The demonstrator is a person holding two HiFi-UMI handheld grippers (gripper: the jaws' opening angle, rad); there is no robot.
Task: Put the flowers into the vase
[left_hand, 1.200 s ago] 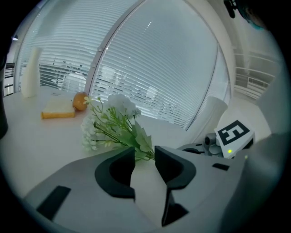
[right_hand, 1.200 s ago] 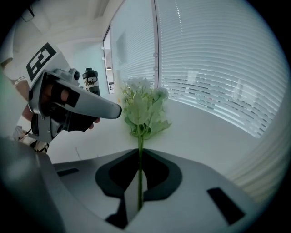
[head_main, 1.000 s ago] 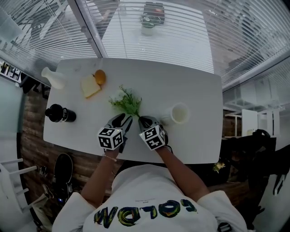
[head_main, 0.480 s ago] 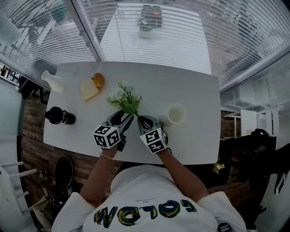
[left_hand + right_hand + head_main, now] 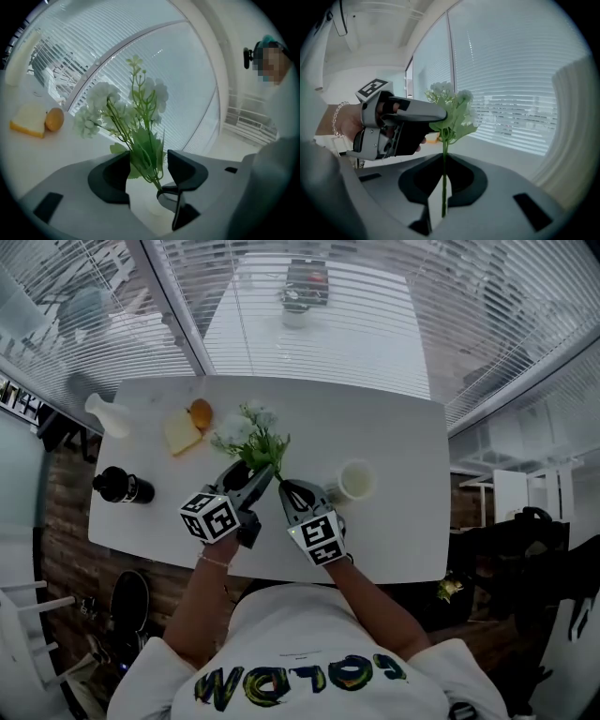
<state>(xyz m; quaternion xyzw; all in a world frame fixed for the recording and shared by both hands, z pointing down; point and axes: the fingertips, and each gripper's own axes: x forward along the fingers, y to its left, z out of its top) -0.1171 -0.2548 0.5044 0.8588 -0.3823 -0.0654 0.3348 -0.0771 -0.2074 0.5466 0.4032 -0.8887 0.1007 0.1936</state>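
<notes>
A bunch of white flowers with green leaves (image 5: 253, 439) is held up above the white table (image 5: 403, 446). My right gripper (image 5: 284, 489) is shut on the thin green stem (image 5: 443, 164), gripping it low down. Around the leaves (image 5: 145, 150) stands my left gripper (image 5: 251, 474); its jaws have just been opening, and the stems pass between them without being pressed. In the right gripper view the left gripper (image 5: 437, 114) reaches the leaves from the left. A white, open-topped round vase (image 5: 354, 481) stands on the table just right of the right gripper.
A slice of bread (image 5: 181, 434) and an orange (image 5: 200, 412) lie at the table's far left, beside a white bottle-shaped vessel (image 5: 106, 414). A black bottle (image 5: 122, 487) lies near the left front edge. Window blinds (image 5: 394, 315) stand behind the table.
Both grippers have risen and the flowers have come up off the table with them. The left gripper's jaws have spread apart around the leaves.
</notes>
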